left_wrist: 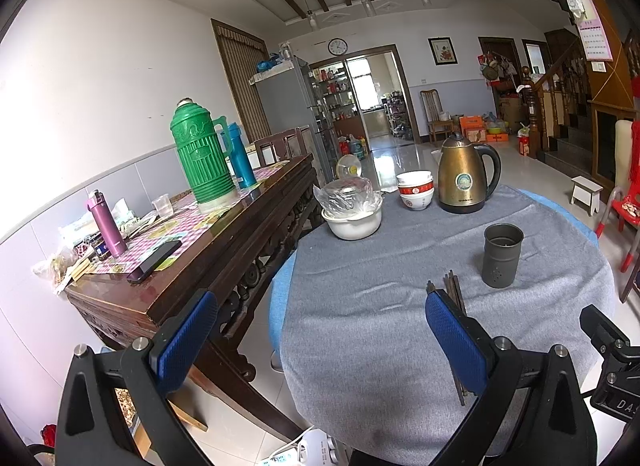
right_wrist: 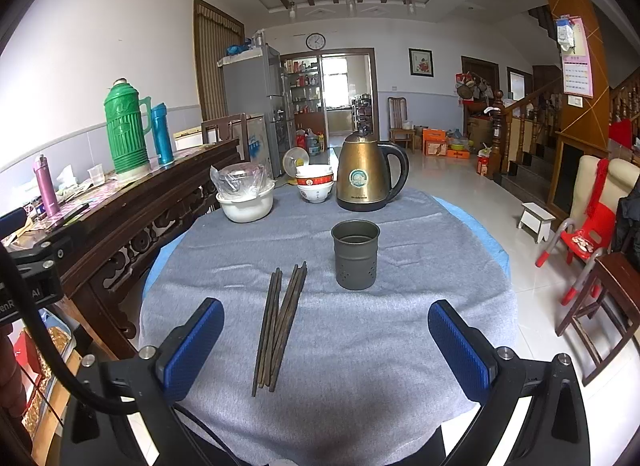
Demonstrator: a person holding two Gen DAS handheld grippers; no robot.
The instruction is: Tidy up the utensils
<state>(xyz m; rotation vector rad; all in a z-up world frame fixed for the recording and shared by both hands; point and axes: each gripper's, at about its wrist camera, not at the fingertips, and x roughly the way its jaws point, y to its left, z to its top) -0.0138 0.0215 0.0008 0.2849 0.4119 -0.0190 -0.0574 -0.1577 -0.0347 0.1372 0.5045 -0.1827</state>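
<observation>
Several dark wooden chopsticks [right_wrist: 280, 322] lie in a loose bundle on the grey cloth of the round table [right_wrist: 360, 346]. A dark metal holder cup [right_wrist: 355, 254] with small holes stands upright just beyond them to the right. My right gripper [right_wrist: 326, 330] is open and empty, its blue pads on either side of the chopsticks' near ends, above the cloth. My left gripper [left_wrist: 320, 326] is open and empty over the table's left edge. In the left wrist view the chopsticks [left_wrist: 454, 290] are partly hidden behind my right pad, and the holder cup [left_wrist: 502, 256] stands beyond.
A brass kettle [right_wrist: 366, 175], stacked bowls [right_wrist: 315, 185] and a white pot with plastic wrap [right_wrist: 245, 197] stand at the table's far side. A dark wooden sideboard [left_wrist: 192, 250] at left carries a green thermos [left_wrist: 200, 153], bottles and a phone. A red chair [right_wrist: 588, 242] stands at right.
</observation>
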